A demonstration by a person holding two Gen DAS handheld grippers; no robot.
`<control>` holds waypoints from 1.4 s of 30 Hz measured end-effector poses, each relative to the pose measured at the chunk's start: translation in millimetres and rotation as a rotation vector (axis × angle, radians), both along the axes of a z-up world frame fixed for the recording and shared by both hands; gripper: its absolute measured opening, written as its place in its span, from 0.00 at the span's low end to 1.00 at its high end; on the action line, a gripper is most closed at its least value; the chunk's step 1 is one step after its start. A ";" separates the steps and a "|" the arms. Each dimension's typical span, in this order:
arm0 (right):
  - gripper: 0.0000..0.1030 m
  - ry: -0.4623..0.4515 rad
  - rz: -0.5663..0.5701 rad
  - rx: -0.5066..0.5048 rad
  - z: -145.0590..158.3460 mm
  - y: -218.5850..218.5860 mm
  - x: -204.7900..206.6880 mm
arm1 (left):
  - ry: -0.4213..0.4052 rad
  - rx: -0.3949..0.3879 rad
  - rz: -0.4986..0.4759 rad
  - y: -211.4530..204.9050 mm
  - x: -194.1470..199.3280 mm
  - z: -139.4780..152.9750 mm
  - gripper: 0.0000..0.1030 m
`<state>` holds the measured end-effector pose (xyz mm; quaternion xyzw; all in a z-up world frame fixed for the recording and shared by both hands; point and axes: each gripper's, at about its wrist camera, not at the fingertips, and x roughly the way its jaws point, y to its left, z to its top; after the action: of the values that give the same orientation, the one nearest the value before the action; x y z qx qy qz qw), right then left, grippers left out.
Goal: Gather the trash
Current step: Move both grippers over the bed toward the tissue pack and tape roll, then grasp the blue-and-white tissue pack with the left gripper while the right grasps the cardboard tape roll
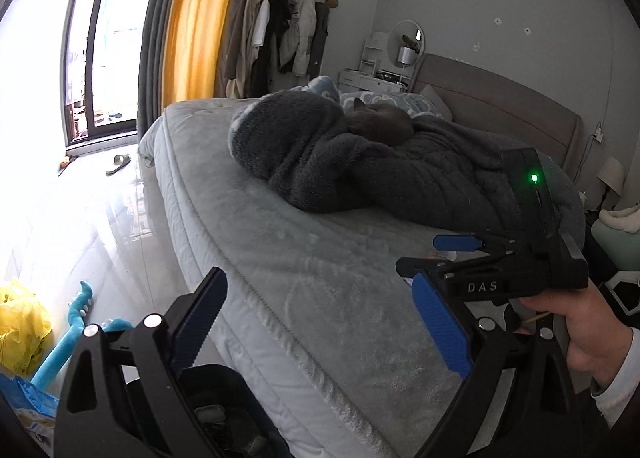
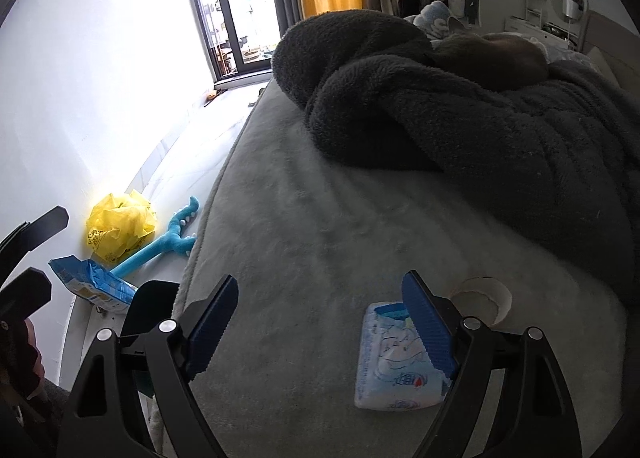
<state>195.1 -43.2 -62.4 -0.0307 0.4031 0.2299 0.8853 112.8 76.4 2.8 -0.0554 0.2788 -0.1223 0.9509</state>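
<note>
**Trash collection: nothing picked up yet, both tongs empty**

Right tongs: spread wide, nothing between the pads. They point down at the grey bed. Closest item is a tissue pack, flat on the bed, under and just inside my right finger; the pads do not touch it. Just beyond that finger lies a pale paper scrap, partly curled. I cannot tell what it is exactly.

Left tongs: also spread, empty, hovering over the bed edge. The right tongs show in this view off to the right, in my hand.

Off the bed, left of both tongs, on the floor: a blue packet, then a blue toy, then a crumpled yellow bag by the wall. The bag could be trash or the collecting bag; I cannot say which.

Farther out: dark blanket heaped mid-bed with a cat curled on it.

Judgement: task at or near its start. No container with gathered trash is visible. Left to do: the scrap and probably the tissue pack on the bed, then the floor items. Nearest candidate is the pack.
</note>
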 end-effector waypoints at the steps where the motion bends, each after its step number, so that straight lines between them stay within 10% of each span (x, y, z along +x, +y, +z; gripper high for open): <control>1: 0.82 0.000 -0.004 -0.002 -0.1 -2.1 2.2 | 0.001 0.004 -0.006 -3.7 3.0 -0.5 0.92; 42: 0.77 0.134 -0.043 -0.044 -54.6 -97.4 68.6 | 0.175 0.019 -0.389 -138.0 90.9 -63.8 0.93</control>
<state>263.7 -140.6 -117.0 -0.0258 0.4669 0.2033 0.8602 203.7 -61.6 -60.9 -0.0019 0.3671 -0.2957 0.8819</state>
